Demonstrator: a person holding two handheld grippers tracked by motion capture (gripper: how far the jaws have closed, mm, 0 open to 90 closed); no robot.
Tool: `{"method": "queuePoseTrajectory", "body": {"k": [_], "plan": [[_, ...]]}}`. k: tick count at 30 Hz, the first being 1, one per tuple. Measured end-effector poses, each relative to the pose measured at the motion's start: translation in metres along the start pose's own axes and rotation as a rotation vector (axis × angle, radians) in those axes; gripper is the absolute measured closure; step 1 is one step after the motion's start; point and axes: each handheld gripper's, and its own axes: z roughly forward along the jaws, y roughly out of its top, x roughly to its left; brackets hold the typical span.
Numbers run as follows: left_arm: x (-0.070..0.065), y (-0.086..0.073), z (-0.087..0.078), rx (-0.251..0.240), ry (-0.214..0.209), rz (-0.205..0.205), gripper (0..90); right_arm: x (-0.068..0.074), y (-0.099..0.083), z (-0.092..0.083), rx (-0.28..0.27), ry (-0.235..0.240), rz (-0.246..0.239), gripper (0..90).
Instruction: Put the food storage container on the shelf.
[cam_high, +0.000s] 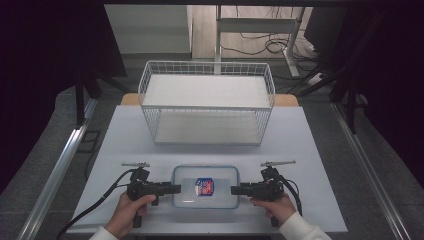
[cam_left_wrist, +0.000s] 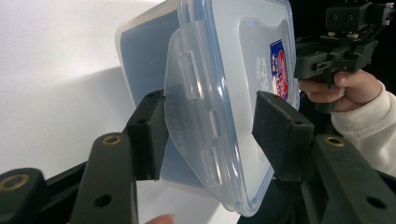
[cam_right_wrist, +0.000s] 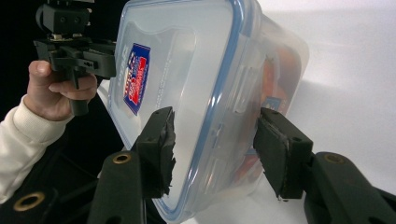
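A clear plastic container (cam_high: 205, 187) with a blue-rimmed snap lid and a red and blue label lies flat on the white table, near its front edge. My left gripper (cam_high: 177, 189) comes in level from the left. Its jaws are shut on the container's short end (cam_left_wrist: 224, 70), one pad on the latch flap and one on the lid, as the left gripper view (cam_left_wrist: 212, 107) shows. My right gripper (cam_high: 234, 189) points in from the right. Its pads (cam_right_wrist: 280, 149) flank the opposite end (cam_right_wrist: 196, 70) closely, and I see no press there. Something orange shows inside the container.
A white wire basket (cam_high: 207, 106) with two shelves stands at the back of the table (cam_high: 130, 140), directly behind the container. Cables trail from both grippers toward the front edge. Metal rails run along both sides of the table, with dark floor beyond.
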Motion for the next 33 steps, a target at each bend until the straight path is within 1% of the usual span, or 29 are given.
{"method": "queuePoseTrajectory", "body": {"k": [1, 2, 3, 7, 10, 11, 13, 16, 20, 26, 33], "plan": [[-0.001, 0.000, 0.000, -0.002, 0.002, 0.001, 46.7, 0.000, 0.000, 0.000, -0.006, -0.001, 0.016, 50.3], [-0.001, -0.001, 0.000, -0.002, 0.004, 0.003, 46.7, 0.000, 0.000, 0.000, -0.006, -0.001, 0.016, 50.3], [-0.002, -0.001, -0.001, -0.005, 0.008, 0.005, 46.9, 0.002, 0.000, 0.000, -0.008, -0.008, 0.028, 50.5], [-0.004, -0.001, -0.002, -0.007, 0.015, 0.000, 47.5, 0.004, 0.000, -0.001, -0.006, -0.018, 0.019, 51.0], [-0.006, 0.000, -0.003, -0.015, 0.023, 0.006, 48.6, 0.006, 0.001, -0.002, -0.015, -0.021, 0.021, 52.9], [-0.007, 0.000, -0.003, -0.014, 0.029, 0.019, 48.6, 0.008, 0.002, -0.002, -0.018, -0.032, 0.009, 52.9], [-0.009, 0.000, -0.003, -0.017, 0.038, 0.027, 48.6, 0.008, 0.002, -0.002, -0.019, -0.035, 0.014, 52.9], [-0.010, 0.000, -0.003, -0.017, 0.040, 0.028, 48.7, 0.008, 0.002, -0.003, -0.020, -0.034, 0.016, 53.0], [-0.012, 0.001, -0.004, -0.014, 0.044, 0.039, 49.1, 0.010, 0.001, -0.003, -0.024, -0.044, 0.004, 53.0], [-0.014, 0.005, -0.006, -0.029, 0.034, 0.049, 49.6, 0.012, 0.003, -0.007, -0.047, -0.042, -0.003, 53.2], [-0.015, 0.019, -0.007, -0.050, 0.034, 0.071, 50.0, 0.011, 0.015, -0.010, -0.076, -0.039, -0.028, 53.2]]}}
